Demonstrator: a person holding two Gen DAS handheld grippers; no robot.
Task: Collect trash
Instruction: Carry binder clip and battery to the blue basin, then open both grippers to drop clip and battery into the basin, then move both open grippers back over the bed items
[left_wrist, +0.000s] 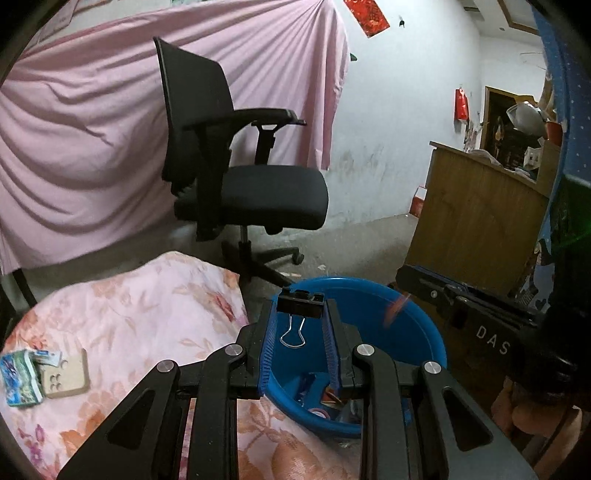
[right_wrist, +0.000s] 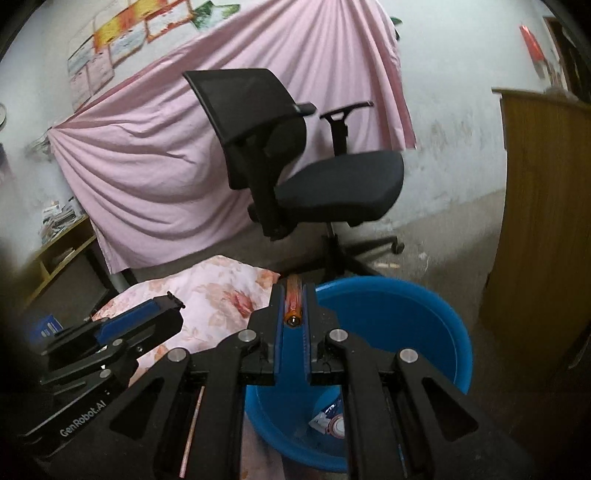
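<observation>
While wrappers already lie in the blue tub (left_wrist: 424, 332) at lower right, the left gripper (left_wrist: 301, 310) clamps a binder clip (left_wrist: 300, 304) and the right gripper (right_wrist: 293, 301) an orange tube (right_wrist: 293, 306) over it, leaving a tissue pack (left_wrist: 20, 376) at lower left.

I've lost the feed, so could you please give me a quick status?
Left gripper shut on black binder clip. Right gripper shut on orange tube. Both above round blue plastic basin. Nothing blocking.

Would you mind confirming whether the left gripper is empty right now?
No, the left gripper is pinching a black binder clip between its fingertips above the blue basin.
</observation>
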